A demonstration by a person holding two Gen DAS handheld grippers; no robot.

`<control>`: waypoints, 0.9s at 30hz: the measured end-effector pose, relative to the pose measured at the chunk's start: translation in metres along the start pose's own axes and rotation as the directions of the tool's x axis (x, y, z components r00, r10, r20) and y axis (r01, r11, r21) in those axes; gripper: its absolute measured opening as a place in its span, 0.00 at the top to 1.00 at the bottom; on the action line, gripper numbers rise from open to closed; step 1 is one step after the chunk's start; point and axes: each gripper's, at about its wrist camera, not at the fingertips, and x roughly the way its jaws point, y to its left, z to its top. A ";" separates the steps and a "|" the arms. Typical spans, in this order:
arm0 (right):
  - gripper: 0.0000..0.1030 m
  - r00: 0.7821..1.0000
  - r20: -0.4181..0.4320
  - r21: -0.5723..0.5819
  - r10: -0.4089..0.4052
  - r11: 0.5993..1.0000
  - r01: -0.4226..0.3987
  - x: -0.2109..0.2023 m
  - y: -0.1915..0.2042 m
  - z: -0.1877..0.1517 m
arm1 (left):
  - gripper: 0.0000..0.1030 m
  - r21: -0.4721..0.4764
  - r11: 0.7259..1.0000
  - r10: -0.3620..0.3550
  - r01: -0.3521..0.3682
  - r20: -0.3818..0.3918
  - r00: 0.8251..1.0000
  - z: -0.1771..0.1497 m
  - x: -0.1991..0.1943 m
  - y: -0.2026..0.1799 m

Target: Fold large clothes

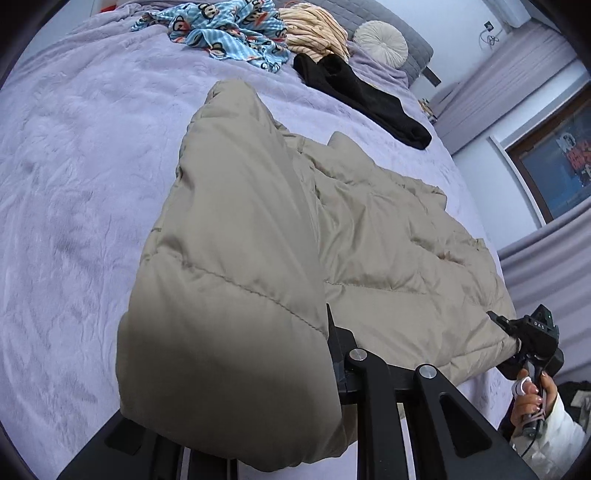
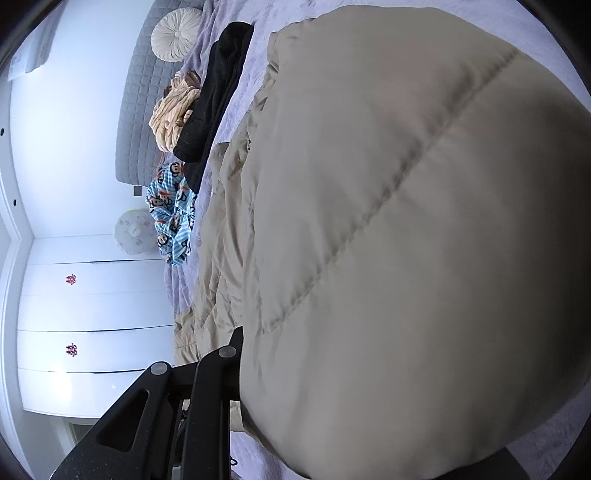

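Note:
A large beige quilted puffer coat point(image 1: 351, 236) lies across the lilac bed point(image 1: 81, 155). My left gripper point(image 1: 325, 332) is shut on its near edge, and a lifted fold of the coat drapes over the fingers and hides one of them. My right gripper point(image 1: 506, 328) shows in the left wrist view, shut on the coat's right corner. In the right wrist view the coat point(image 2: 388, 221) bulges over my right gripper point(image 2: 240, 339) and fills most of the frame; only one finger point(image 2: 236, 339) shows.
A black garment point(image 1: 362, 96), a blue monkey-print cloth point(image 1: 229, 33), a cream striped cloth point(image 1: 314, 29) and a round white cushion point(image 1: 380, 40) lie at the head of the bed. The grey headboard point(image 2: 144, 92) and white wardrobe point(image 2: 92, 314) stand beyond.

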 end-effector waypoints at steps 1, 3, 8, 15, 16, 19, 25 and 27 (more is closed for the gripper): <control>0.75 1.000 -0.002 0.006 -0.005 1.000 0.005 -0.004 -0.003 -0.008 | 0.78 -0.008 1.000 -0.002 0.002 -0.016 1.000 -0.010 -0.005 0.002; 0.75 1.000 -0.014 0.023 -0.018 1.000 0.019 -0.013 -0.010 -0.023 | 0.78 -0.041 0.999 -0.015 0.013 -0.045 0.999 -0.030 -0.015 0.007; 0.75 0.995 -0.064 0.040 -0.074 0.996 0.077 -0.040 -0.025 -0.062 | 0.78 -0.095 0.995 -0.008 -0.002 -0.106 0.994 -0.089 -0.040 0.015; 0.74 0.991 -0.119 0.114 -0.055 0.991 0.068 -0.057 -0.051 -0.065 | 0.54 -0.151 0.972 0.160 -0.179 -0.131 0.978 -0.126 -0.041 0.024; 0.74 0.991 -0.121 0.121 -0.053 0.990 0.068 -0.049 -0.045 -0.057 | 0.53 -0.161 0.968 0.172 -0.192 -0.128 0.977 -0.127 -0.044 0.027; 0.72 0.990 -0.133 0.115 -0.055 0.991 0.070 -0.047 -0.042 -0.051 | 0.53 -0.175 0.951 0.234 -0.254 -0.122 0.964 -0.127 -0.062 0.033; 0.57 0.978 -0.150 0.083 -0.144 0.984 0.158 -0.056 -0.027 -0.043 | 0.53 -0.226 0.891 0.381 -0.394 -0.098 0.919 -0.132 -0.105 0.061; 0.56 0.967 -0.132 0.042 -0.220 0.973 0.227 -0.066 -0.018 -0.039 | 0.53 -0.241 0.875 0.408 -0.419 -0.099 0.908 -0.131 -0.113 0.071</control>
